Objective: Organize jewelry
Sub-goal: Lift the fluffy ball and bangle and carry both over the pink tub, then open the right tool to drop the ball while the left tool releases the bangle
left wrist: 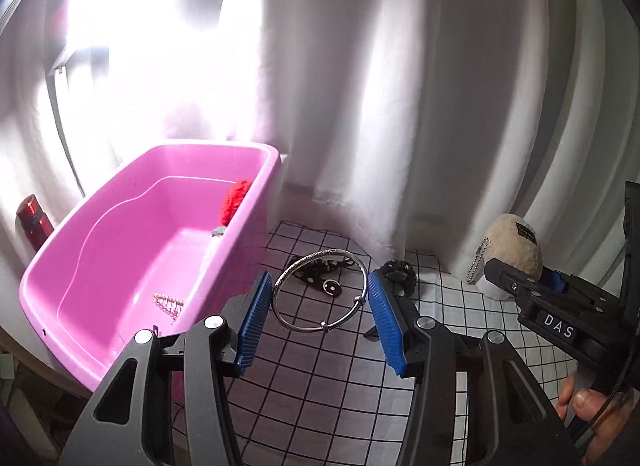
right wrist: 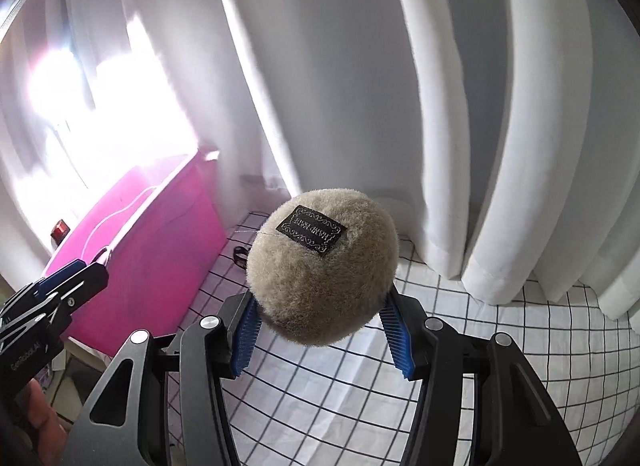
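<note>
Right now the left gripper holds a silver bangle between its blue pads, lifted above the checked cloth on the worktop. Beside it on the left sits a pink tub with a pearl piece and something red inside. Dark jewelry lies on the cloth beyond the bangle. The right gripper is clamped on a fuzzy beige ball with a black label, held clear of the cloth before white curtains.
</note>
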A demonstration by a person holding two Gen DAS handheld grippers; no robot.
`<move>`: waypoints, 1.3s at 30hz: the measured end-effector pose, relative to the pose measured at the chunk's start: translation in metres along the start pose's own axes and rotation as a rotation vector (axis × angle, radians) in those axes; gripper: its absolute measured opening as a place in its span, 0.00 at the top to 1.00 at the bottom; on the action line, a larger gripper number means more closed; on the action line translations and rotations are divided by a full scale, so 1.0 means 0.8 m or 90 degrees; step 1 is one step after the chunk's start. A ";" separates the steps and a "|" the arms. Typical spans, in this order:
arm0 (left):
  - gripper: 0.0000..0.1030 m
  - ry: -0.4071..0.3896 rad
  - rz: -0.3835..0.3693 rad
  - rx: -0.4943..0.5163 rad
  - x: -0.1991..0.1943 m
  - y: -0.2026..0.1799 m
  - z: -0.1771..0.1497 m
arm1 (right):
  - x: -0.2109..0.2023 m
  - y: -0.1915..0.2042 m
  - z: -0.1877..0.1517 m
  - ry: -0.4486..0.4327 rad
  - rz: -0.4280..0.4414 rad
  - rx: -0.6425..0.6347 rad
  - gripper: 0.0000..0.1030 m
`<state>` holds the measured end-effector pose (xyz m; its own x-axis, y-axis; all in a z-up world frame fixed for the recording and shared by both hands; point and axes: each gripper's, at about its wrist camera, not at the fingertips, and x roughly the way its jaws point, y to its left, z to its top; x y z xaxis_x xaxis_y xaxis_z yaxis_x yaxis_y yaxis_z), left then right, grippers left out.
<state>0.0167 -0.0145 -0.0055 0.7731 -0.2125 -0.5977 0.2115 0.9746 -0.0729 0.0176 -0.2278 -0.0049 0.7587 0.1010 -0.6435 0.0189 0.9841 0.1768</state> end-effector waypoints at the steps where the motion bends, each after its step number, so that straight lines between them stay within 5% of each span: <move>1: 0.53 -0.003 0.004 -0.003 -0.002 0.009 0.005 | 0.000 0.013 0.006 -0.005 0.007 -0.008 0.49; 13: 0.53 -0.024 0.079 -0.037 -0.032 0.147 0.044 | 0.032 0.177 0.064 -0.023 0.109 -0.104 0.49; 22: 0.53 0.015 0.146 -0.077 -0.009 0.252 0.039 | 0.080 0.284 0.079 0.004 0.158 -0.166 0.49; 39: 0.53 0.105 0.142 -0.105 0.055 0.305 0.026 | 0.171 0.336 0.070 0.110 0.119 -0.210 0.49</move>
<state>0.1144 0.2126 -0.0331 0.6793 0.0081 -0.7338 -0.0619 0.9970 -0.0463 0.1626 0.0420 -0.0040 0.6080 0.2784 -0.7435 -0.3404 0.9375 0.0726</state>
